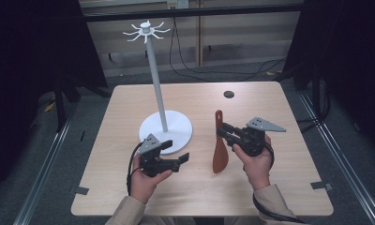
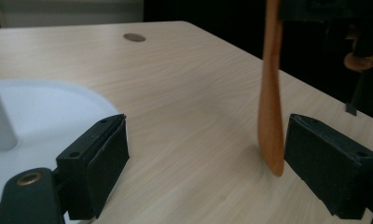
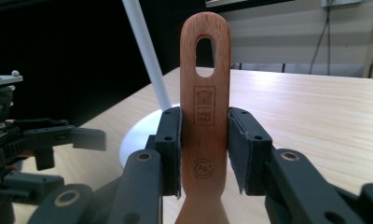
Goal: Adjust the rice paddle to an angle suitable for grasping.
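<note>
Right tool [image 3: 204, 154] grips wooden spatula [image 3: 205, 107]; left tool [image 2: 198, 163] seemingly empty.

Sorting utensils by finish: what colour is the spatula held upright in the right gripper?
Reddish-brown wood; the wooden spatula shows best in the right gripper view.

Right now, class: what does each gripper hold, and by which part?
Right gripper clamps the wooden spatula by its handle, below the hanging hole. Left gripper is open, holding nothing.
</note>
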